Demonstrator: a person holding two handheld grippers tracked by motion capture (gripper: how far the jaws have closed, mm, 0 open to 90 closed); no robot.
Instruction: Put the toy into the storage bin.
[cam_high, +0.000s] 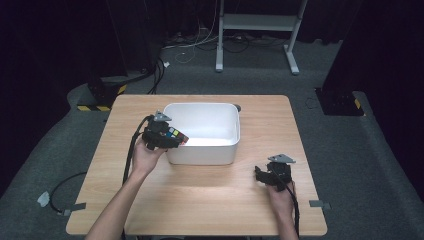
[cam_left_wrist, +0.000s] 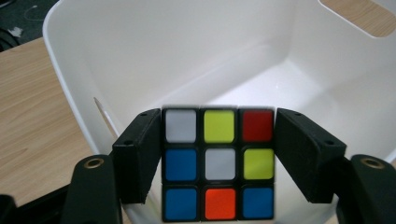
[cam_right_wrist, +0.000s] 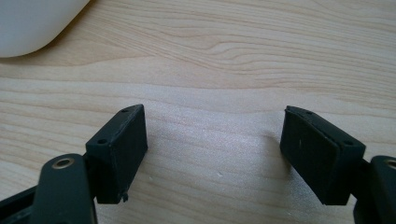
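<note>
A Rubik's cube (cam_left_wrist: 218, 163) sits pinched between the two black jaws of the left gripper (cam_left_wrist: 218, 161), one jaw flat against each side of it. The left gripper view shows the facing side square by square: white, yellow, red along the top row; blue, white, yellow in the middle; blue, orange, blue at the bottom. No logo or writing can be read on any sticker. From the high view the cube (cam_high: 176, 134) is only a small patch of colour held just over the left rim of the white plastic bin (cam_high: 232, 131), above its opening. The left gripper view looks down into the bin (cam_left_wrist: 140, 51) and shows its smooth inner walls, its bare floor and a cut-out handle slot at the top right.

The left hand (cam_high: 146, 156) grips its tool from below, forearm angled up from the table's near edge toward the bin. The right hand (cam_high: 281, 192) holds the right gripper (cam_high: 261, 175) low over the wooden table (cam_high: 210, 195), well apart from the cube, near the bin's front right corner. In the right gripper view its jaws stand spread wide with only wood grain (cam_right_wrist: 215, 140) between them, and a rounded corner of the bin (cam_right_wrist: 32, 23) shows at the upper left.
</note>
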